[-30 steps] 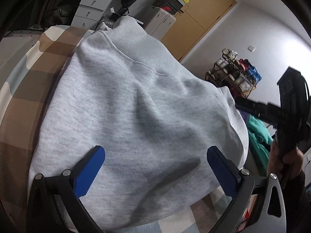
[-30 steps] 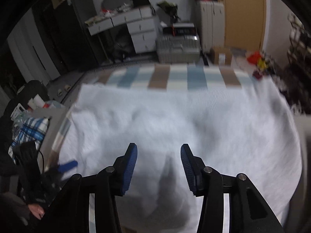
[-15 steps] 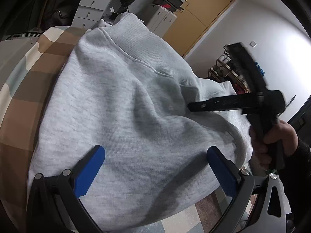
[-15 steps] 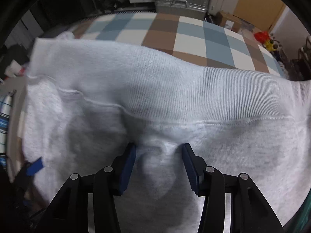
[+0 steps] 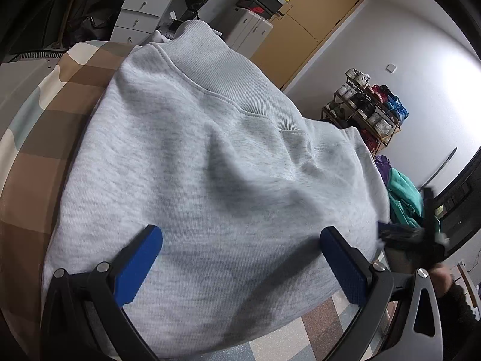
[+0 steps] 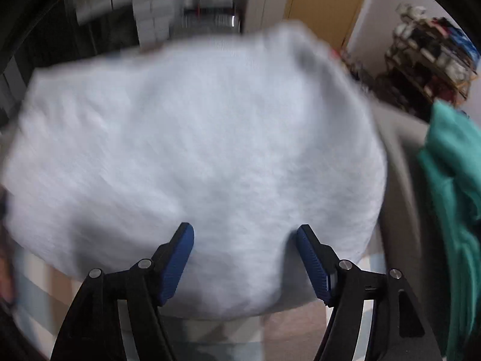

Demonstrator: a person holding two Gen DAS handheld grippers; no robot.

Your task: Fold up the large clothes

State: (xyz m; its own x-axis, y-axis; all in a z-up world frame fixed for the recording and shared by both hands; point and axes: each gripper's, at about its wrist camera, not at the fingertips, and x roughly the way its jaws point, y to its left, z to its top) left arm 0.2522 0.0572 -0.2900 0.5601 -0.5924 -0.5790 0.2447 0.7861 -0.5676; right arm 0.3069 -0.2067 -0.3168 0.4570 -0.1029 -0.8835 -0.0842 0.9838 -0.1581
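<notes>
A light grey sweatshirt lies folded in a thick pile on the checked bedspread, its ribbed hem band at the far side. My left gripper is open and empty, its blue pads spread wide just above the near part of the sweatshirt. The right wrist view is blurred by motion; the same sweatshirt fills it. My right gripper is open and empty over the near edge of the pile. The right gripper also shows blurred at the right edge of the left wrist view.
A teal garment lies heaped to the right of the bed. A shoe rack stands by the white wall. White drawers, a cabinet and a wooden door are beyond the bed.
My right gripper has let go of the sweatshirt, opened wider and pulled back to the right of the bed. The raised part of the sweatshirt has dropped. My left gripper has stayed still.
</notes>
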